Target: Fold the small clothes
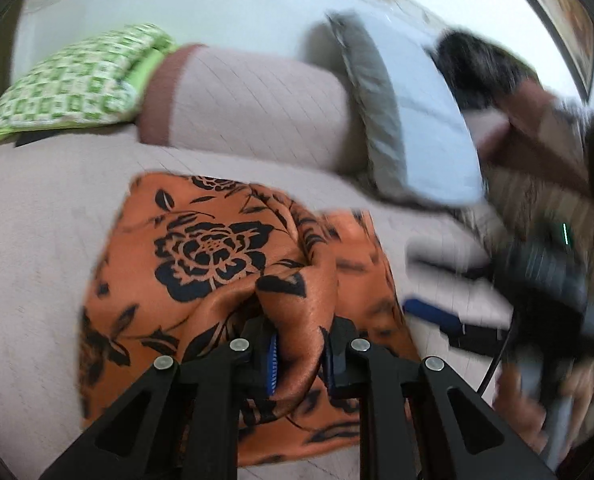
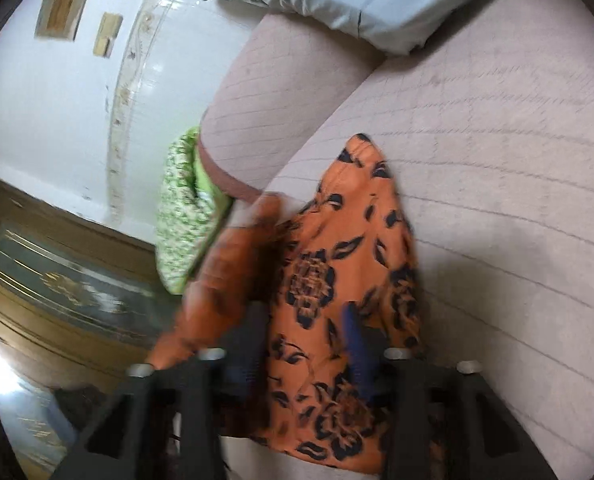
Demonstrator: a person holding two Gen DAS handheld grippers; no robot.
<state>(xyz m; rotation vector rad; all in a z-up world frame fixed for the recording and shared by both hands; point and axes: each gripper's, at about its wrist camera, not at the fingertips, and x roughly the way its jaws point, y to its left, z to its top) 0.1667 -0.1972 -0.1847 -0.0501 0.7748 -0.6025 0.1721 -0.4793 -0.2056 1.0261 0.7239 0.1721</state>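
Observation:
An orange cloth with black flower print (image 1: 217, 256) lies on the pale pink sofa seat (image 1: 37, 240). My left gripper (image 1: 299, 356) is shut on a raised fold of it near its front edge. In the right wrist view the same cloth (image 2: 337, 264) hangs and drapes over the seat (image 2: 497, 160), and my right gripper (image 2: 309, 344) has cloth between its fingers, blurred by motion. The right gripper (image 1: 449, 320) also shows blurred at the right of the left wrist view, just beside the cloth.
A green checked cushion (image 1: 73, 84) sits at the sofa's far left. A grey and white pillow (image 1: 401, 128) leans on the pink backrest (image 1: 257, 108). A person's dark hair (image 1: 481, 64) shows at the right. A wooden cabinet (image 2: 57, 264) stands left of the sofa.

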